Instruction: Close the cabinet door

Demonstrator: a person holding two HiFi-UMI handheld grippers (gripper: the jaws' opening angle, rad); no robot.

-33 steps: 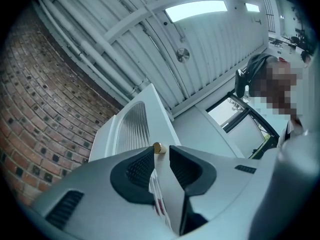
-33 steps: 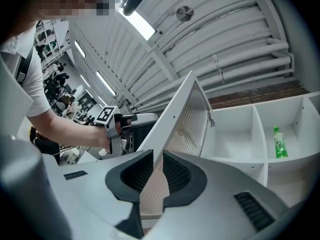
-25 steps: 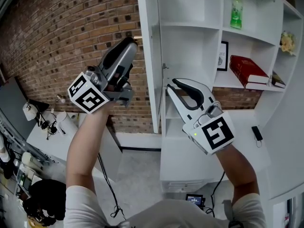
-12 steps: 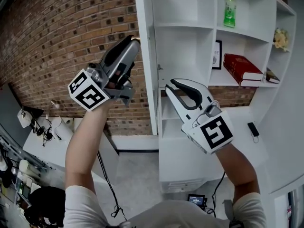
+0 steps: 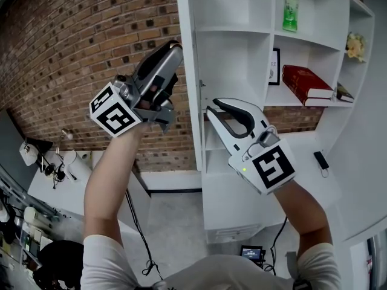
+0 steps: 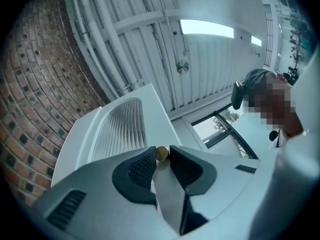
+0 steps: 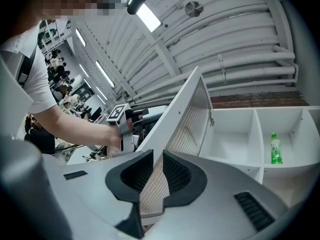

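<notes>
In the head view, a tall white cabinet [image 5: 236,30] stands next to a brick wall [image 5: 72,35]. Its door [image 5: 188,71] is open and sticks out toward the person, so only its thin edge shows. On the shelves are a green bottle [image 5: 291,9], a red book [image 5: 305,82], a small picture frame [image 5: 276,66] and some flowers [image 5: 354,43]. Both arms reach up, one on each side of the door. The left claw [image 5: 175,44] is on the brick wall side, tipped up against the door. The right claw [image 5: 210,110] is on the shelf side, lower down, with its tip just beside the door. In the left gripper view, the left claw [image 6: 162,156] is clamped on a little gold knob [image 6: 161,152] that sits right between its tips. The white door [image 6: 125,129] with its ribbed panel is behind the knob, and a long light [image 6: 206,28] shines on the ceiling. In the right gripper view, the two sides of the right claw [image 7: 158,156] stand a little apart. The door's ribbed panel [image 7: 192,119] shows through the gap. I cannot tell if the claw touches the door. Past the door edge the person's hand [image 7: 112,134] holds the left claw up to the door. The open shelves and the green bottle [image 7: 273,149] are on the right.
</notes>
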